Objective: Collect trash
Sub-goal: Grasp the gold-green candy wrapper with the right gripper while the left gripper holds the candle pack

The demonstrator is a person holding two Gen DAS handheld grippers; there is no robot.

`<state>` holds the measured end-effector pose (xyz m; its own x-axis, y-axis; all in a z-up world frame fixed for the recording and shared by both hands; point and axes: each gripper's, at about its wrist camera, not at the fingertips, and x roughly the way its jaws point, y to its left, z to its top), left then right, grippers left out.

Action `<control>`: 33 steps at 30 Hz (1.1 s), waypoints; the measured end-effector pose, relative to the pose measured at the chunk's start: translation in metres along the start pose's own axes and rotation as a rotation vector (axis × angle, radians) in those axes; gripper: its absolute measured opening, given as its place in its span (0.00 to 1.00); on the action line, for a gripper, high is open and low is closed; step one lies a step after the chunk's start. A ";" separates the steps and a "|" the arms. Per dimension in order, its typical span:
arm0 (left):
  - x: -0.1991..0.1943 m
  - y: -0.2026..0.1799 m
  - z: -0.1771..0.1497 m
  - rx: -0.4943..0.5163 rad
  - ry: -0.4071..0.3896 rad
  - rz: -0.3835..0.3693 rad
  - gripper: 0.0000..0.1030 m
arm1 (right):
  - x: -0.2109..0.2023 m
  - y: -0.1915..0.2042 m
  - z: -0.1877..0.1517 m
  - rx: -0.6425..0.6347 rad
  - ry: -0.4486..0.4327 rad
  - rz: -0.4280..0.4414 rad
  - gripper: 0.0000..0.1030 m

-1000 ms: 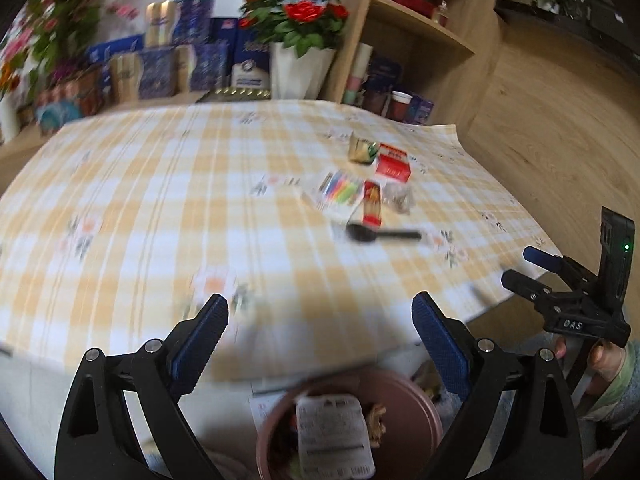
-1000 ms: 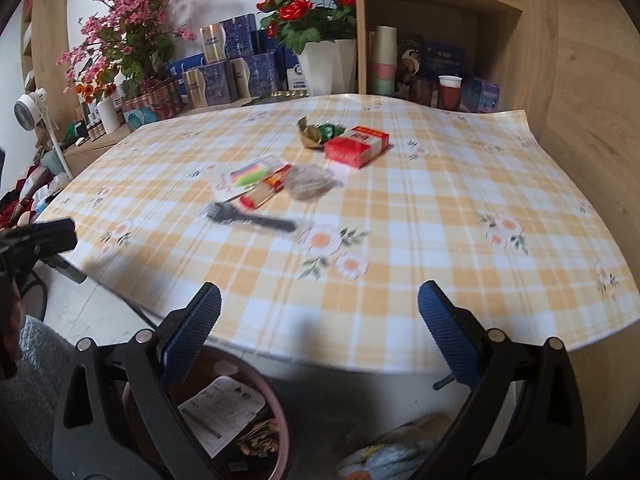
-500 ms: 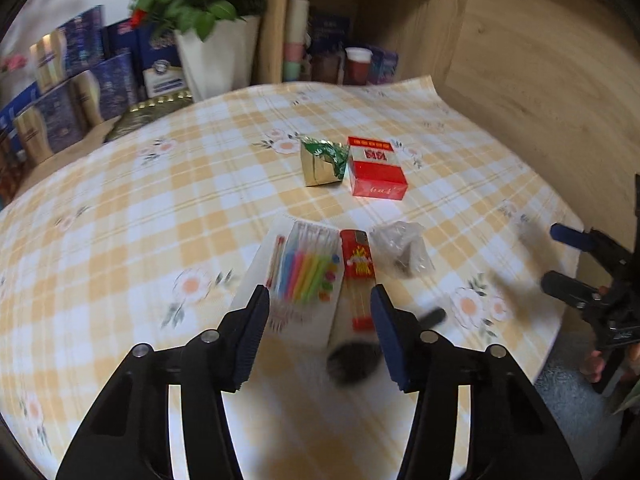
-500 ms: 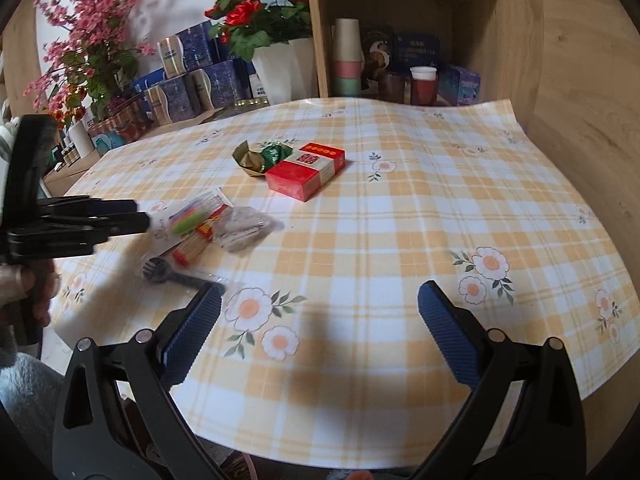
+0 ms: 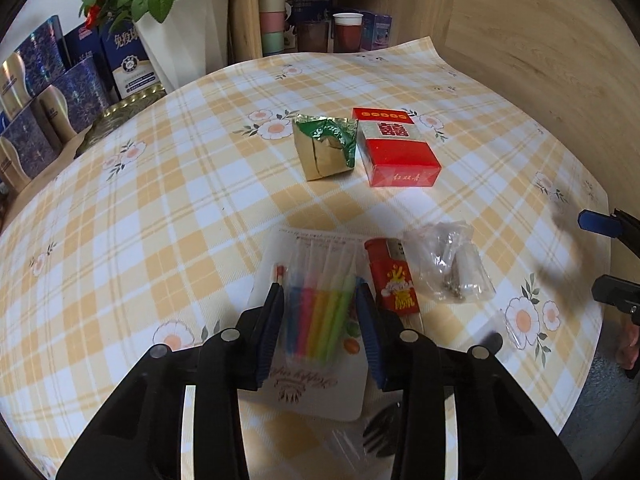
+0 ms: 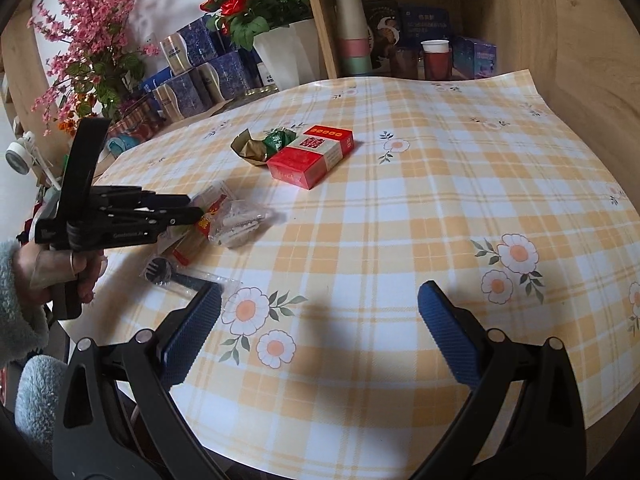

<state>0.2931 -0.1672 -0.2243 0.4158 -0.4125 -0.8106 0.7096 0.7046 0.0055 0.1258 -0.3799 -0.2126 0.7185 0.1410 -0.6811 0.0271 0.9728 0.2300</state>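
Left gripper (image 5: pixel 319 298), fingers narrowly parted, straddles the clear flat packet of rainbow-coloured candles (image 5: pixel 318 322) without visibly pinching; right gripper (image 6: pixel 320 312) gapes wide, empty, nearby.

Right gripper (image 6: pixel 318 312) low over the checked tablecloth (image 6: pixel 420 216), fingers spread wide with nothing between. Left gripper (image 6: pixel 194 210) at the left edge, tips down over a pack of coloured candles (image 6: pixel 210 196) beside a clear plastic bag (image 6: pixel 240 226). Black fork (image 6: pixel 160 272) in wrapping nearer. Red box (image 6: pixel 312 156) touching crumpled foil (image 6: pixel 262 144) farther back.
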 end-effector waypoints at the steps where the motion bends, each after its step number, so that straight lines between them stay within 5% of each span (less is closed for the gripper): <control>1: 0.001 -0.001 0.001 0.008 -0.002 0.003 0.36 | 0.001 0.000 0.000 0.000 0.001 0.003 0.94; 9: 0.000 0.000 -0.003 0.005 -0.027 -0.013 0.33 | 0.004 0.001 0.004 -0.003 -0.006 0.023 0.94; 18: -0.050 0.027 -0.020 -0.127 -0.128 0.001 0.33 | 0.013 0.015 0.024 -0.048 -0.002 0.051 0.94; 23: -0.084 0.052 -0.041 -0.226 -0.173 0.038 0.33 | 0.033 0.046 0.053 -0.199 0.033 0.082 0.94; 33: -0.129 0.084 -0.086 -0.371 -0.214 0.060 0.33 | 0.122 0.108 0.120 -0.488 0.130 -0.029 0.86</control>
<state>0.2506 -0.0050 -0.1691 0.5866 -0.4472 -0.6752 0.4442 0.8748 -0.1935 0.2999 -0.2800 -0.1875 0.6289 0.1044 -0.7704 -0.3049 0.9447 -0.1208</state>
